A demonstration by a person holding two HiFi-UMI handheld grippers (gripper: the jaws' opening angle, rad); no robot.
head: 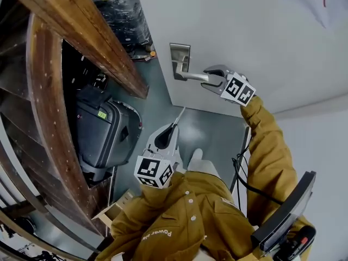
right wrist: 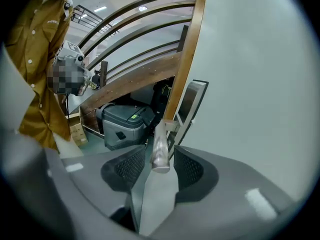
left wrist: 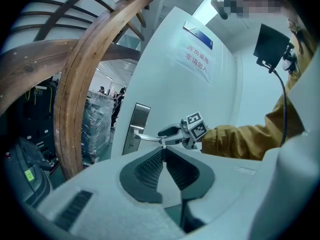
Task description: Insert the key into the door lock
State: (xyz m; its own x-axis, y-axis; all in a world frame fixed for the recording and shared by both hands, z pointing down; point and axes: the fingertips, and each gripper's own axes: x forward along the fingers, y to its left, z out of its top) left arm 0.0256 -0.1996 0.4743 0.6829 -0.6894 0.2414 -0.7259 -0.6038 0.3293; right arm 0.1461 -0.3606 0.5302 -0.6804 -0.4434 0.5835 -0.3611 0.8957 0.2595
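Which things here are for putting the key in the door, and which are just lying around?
For the job: key in the left gripper, lock plate, door handle between the open jaws of the right gripper.
Just lying about: black case, wooden rail, cardboard box.

"Power" on jacket (head: 179,216); "库房重地 非请勿入", door (left wrist: 165,81)

Door handle (head: 191,76): its free end sits btwn R gripper (head: 210,79) jaws (not pinched), lock plate (head: 180,58) at its root. L gripper (head: 173,127) w/ key (head: 179,116) in front of it, well apart; case (head: 103,129) left, under wooden beam (head: 81,31).
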